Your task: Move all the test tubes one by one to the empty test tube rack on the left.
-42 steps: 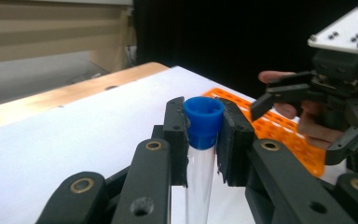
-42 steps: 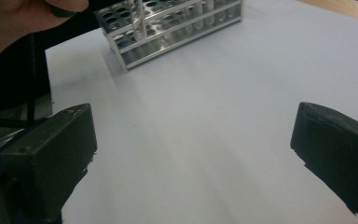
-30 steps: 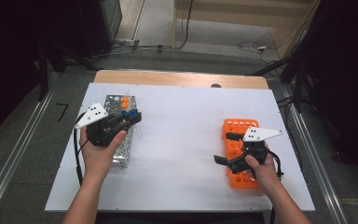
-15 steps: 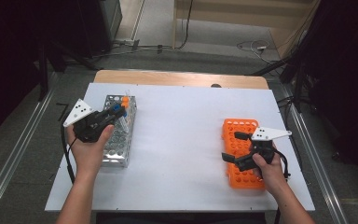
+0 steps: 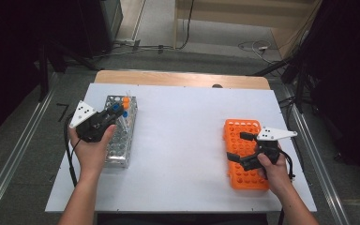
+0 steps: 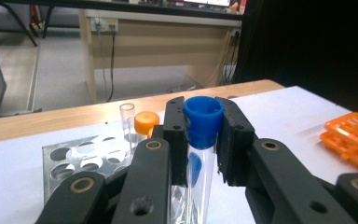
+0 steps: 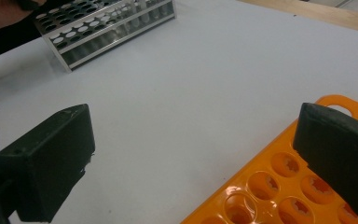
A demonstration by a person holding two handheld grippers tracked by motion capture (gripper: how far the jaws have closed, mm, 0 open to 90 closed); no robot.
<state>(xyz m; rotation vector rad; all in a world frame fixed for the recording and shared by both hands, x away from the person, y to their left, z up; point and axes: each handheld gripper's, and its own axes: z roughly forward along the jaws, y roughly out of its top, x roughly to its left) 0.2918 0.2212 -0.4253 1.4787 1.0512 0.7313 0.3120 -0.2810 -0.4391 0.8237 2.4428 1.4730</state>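
Observation:
My left gripper (image 5: 112, 112) is shut on a clear test tube with a blue cap (image 6: 203, 116), gripped just below the cap and held upright over the metal tube rack (image 5: 117, 143). In the left gripper view its jaws (image 6: 203, 144) press on the tube from both sides. Behind it, an orange-capped tube (image 6: 146, 122) and an uncapped clear tube (image 6: 127, 114) stand in the rack (image 6: 74, 158). My right gripper (image 5: 236, 146) is open over the left edge of the orange rack (image 5: 239, 129), with nothing between its jaws (image 7: 191, 158). The holes of the orange rack (image 7: 270, 186) look empty.
The white tabletop (image 5: 178, 131) lies bare between the two racks. A wooden strip (image 5: 178, 78) runs along the far edge. Dark equipment and cables stand on the floor beyond. The metal rack (image 7: 102, 28) shows at the far left in the right gripper view.
My left gripper has moved left and a little lower over the metal rack, still holding the blue-capped tube. My right hand has shifted slightly to the right beside the orange rack.

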